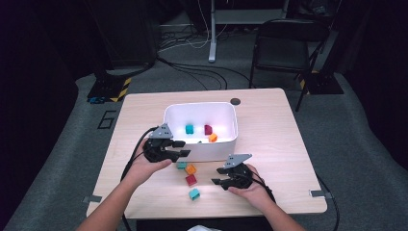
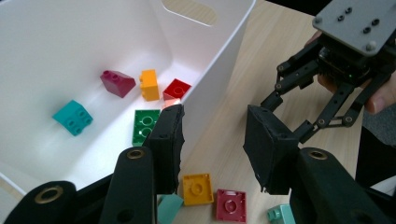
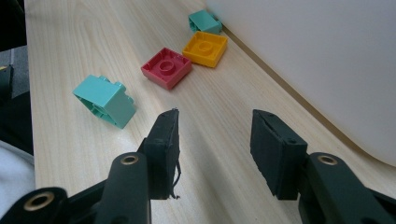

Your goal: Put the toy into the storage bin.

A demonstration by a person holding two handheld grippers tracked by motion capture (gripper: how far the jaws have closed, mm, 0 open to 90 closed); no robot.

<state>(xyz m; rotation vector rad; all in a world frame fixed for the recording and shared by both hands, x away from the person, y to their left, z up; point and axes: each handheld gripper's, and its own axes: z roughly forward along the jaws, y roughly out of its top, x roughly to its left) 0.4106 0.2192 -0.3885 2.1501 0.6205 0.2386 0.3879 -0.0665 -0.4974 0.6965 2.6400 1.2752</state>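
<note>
Now, with your left tool (image 2: 212, 140) spread and empty above the yellow brick (image 2: 198, 189) just outside the white bin (image 2: 224, 51), lower straight, straddle it squarely, then pinch.

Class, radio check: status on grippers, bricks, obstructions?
Left gripper open, empty, beside the white bin. Right gripper open, empty. Four bricks on table; yellow brick nearest. Nothing blocking.

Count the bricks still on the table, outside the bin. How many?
4, in a cluster before the bin: teal brick against its wall, yellow brick, red brick, then mint brick farthest out.
</note>
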